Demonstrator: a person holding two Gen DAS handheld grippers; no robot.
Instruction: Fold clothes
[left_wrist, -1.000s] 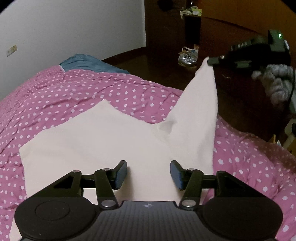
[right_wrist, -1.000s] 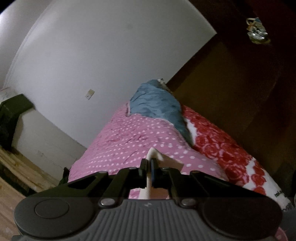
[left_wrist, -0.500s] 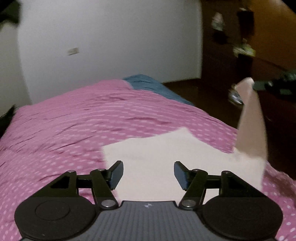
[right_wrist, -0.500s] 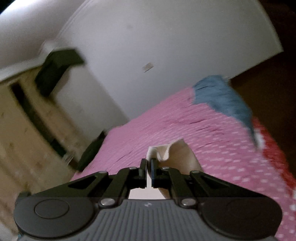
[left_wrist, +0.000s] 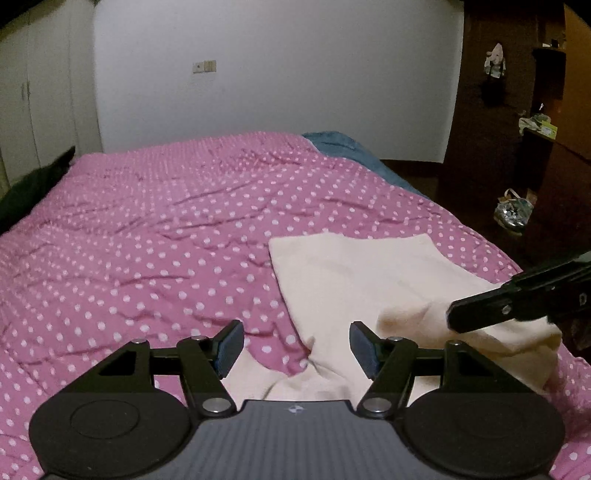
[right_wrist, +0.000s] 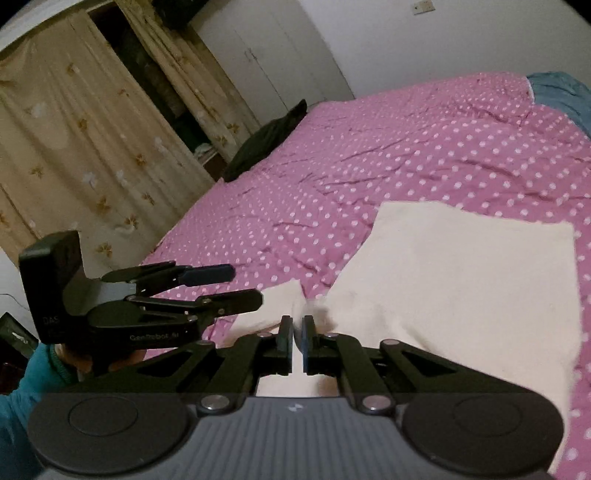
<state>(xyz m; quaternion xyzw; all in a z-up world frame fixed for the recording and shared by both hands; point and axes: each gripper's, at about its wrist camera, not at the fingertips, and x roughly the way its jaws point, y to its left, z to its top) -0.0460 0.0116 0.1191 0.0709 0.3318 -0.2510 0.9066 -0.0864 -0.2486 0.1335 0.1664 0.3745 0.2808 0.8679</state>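
left tongs (left_wrist: 297, 347): spread, empty, over bed (left_wrist: 166, 229) | right tongs (right_wrist: 297, 332): nearly together, parting, nothing clearly pinched | cream cloth (right_wrist: 461, 273): partly folded on bed

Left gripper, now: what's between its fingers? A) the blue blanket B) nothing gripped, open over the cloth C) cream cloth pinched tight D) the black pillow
B: the left gripper stands open, its pads apart above the cream cloth, pressing on nothing.

White wall (left_wrist: 277, 74), floral curtains (right_wrist: 74, 147)
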